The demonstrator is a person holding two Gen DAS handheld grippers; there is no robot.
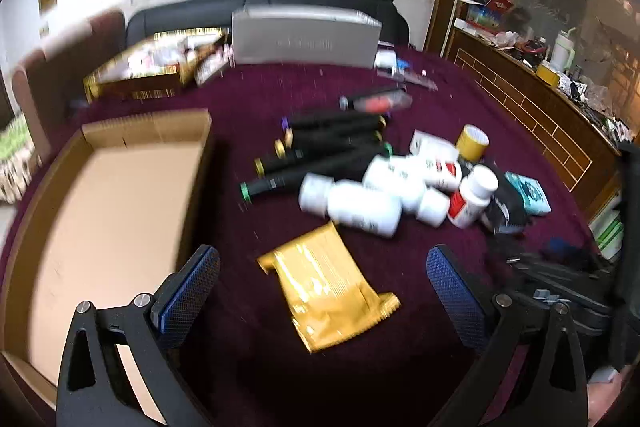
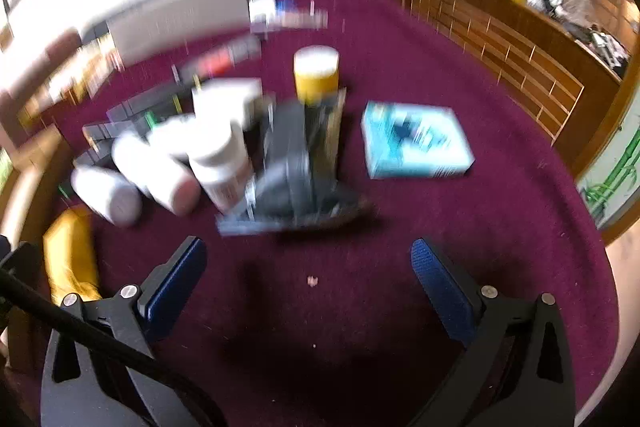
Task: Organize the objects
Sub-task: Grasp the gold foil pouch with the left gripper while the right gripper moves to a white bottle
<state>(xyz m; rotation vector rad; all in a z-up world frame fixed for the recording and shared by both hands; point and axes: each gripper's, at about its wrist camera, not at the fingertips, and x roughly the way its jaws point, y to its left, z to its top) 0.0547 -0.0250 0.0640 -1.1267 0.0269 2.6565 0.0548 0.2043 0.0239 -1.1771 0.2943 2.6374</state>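
Your left gripper (image 1: 324, 291) is spread wide and holds nothing; the gold pouch (image 1: 330, 285) lies on the cloth (image 1: 248, 95) between its fingers, though contact is unclear. The open box (image 1: 120, 211) sits just left. Your right gripper (image 2: 308, 279) is also wide apart and empty, short of the blurred white bottles (image 2: 172, 163) and teal box (image 2: 416, 141).

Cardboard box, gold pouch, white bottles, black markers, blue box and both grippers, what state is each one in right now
cardboard box: open, nothing visible inside
gold pouch: flat on cloth
white bottles: heaped, most on their sides
black markers: lying, capped
blue box: flat, closed
left gripper: open, holding nothing
right gripper: open, holding nothing
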